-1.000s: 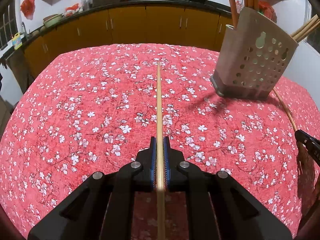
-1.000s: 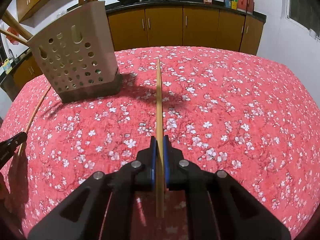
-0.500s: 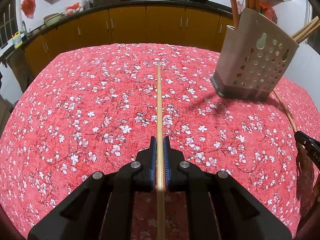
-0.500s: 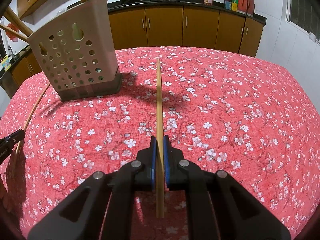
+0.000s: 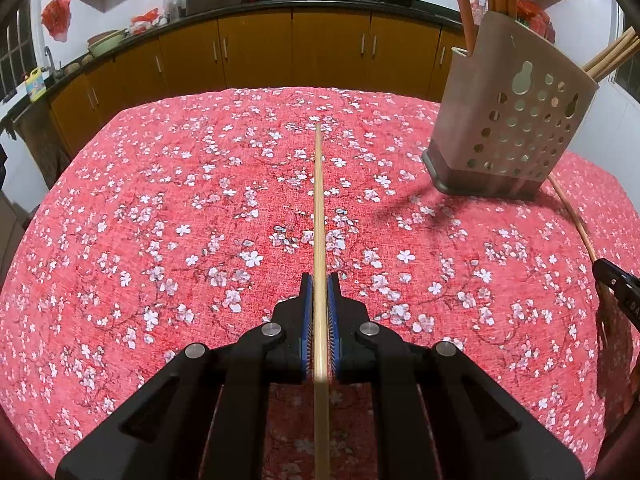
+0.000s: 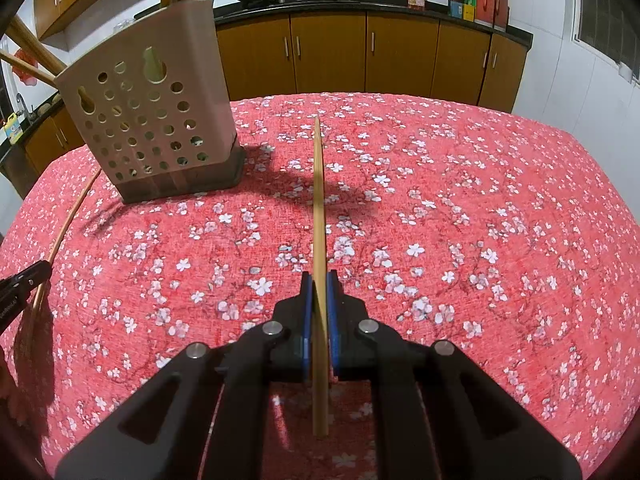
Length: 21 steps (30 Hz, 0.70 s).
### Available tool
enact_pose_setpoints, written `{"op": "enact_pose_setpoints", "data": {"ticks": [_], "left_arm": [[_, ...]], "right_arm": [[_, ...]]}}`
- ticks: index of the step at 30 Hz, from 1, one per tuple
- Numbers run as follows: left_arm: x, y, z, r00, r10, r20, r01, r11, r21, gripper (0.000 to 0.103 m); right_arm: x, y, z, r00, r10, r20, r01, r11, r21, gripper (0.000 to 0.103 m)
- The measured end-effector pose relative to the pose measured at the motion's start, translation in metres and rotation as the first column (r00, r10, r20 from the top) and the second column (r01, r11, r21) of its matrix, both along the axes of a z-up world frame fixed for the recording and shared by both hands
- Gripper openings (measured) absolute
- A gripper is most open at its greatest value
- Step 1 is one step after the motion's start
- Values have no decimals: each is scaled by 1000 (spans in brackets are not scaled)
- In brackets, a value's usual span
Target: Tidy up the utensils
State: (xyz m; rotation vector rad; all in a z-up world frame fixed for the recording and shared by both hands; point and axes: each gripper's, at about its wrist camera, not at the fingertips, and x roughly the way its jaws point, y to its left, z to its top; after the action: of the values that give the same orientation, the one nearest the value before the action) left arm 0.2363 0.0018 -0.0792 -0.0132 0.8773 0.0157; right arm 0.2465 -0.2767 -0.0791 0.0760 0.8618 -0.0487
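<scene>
My left gripper (image 5: 319, 280) is shut on a wooden chopstick (image 5: 319, 208) that points forward over the red flowered tablecloth. My right gripper (image 6: 319, 278) is shut on a second wooden chopstick (image 6: 318, 200), also pointing forward. A beige perforated utensil holder (image 5: 508, 124) stands on the table ahead and to the right in the left wrist view, ahead and to the left in the right wrist view (image 6: 152, 120). Several chopsticks and orange handles stick out of its top. Each gripper's chopstick shows at the other view's edge.
The table is covered by a red cloth with white blossoms (image 5: 180, 208). Brown kitchen cabinets (image 5: 328, 56) with a dark counter, woks and bottles run behind the table. The right gripper's tip (image 5: 616, 280) shows at the right edge of the left wrist view.
The utensil holder sits slightly closer and more central in the right wrist view. Both grippers stay shut on their chopsticks.
</scene>
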Motion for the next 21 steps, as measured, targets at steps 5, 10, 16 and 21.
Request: {"op": "enact_pose_setpoints", "data": {"ticks": [5,10,16,21], "left_arm": [[0,0,0,1000,-1,0,1,1000,-5,9],[0,2,0,1000,-1,1,1,1000,-10,9],[0,1,1,1000,1,1,-1,1000,-11,9],[-8,0,2,1000,0,0,0,1000,-10,9]], "right_arm": [[0,0,0,1000,0,0,0,1000,-1,9],[0,0,0,1000,1,0,-1,1000,-1,9],[1,0,0,1000,1,-1,-1,1000,-1,9],[-3,-1,1,1000,1,1,-1,1000,16,9]]}}
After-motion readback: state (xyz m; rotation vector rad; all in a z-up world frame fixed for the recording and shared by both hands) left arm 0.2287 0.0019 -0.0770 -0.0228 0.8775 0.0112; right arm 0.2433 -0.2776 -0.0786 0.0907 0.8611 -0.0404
